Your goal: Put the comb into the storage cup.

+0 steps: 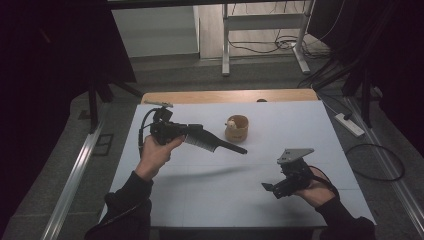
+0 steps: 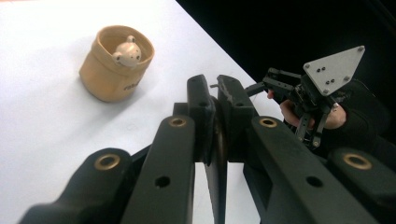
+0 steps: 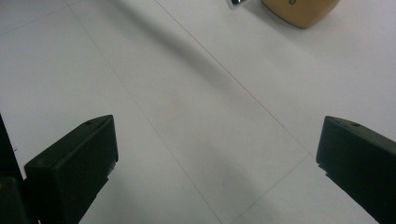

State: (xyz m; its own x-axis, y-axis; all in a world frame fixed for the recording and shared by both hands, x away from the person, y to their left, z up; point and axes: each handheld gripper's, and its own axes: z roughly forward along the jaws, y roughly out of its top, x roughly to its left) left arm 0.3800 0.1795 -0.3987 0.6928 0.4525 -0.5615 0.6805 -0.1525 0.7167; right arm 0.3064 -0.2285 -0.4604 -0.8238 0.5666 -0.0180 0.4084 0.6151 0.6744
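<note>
A tan pot (image 1: 236, 128) stands on the white worktop (image 1: 200, 195), just beyond the left gripper (image 1: 192, 132) and well apart from the right gripper (image 1: 267, 188). A small pale bear figure (image 2: 127, 52) sits inside the pot, its head above the rim. On the floor right of the worktop lies a white power strip (image 1: 350, 125), with a black cable loop (image 1: 380, 162) nearby. Farther off stands a grey metal frame (image 1: 262, 30).

The comb (image 1: 215, 142) looks like matt black plastic. The tan cup (image 2: 116, 63) seems a smooth, matt ceramic, its little bear (image 2: 127, 52) glossier. The table (image 1: 240, 190) is smooth, matt white with 1 bare wooden edge.
</note>
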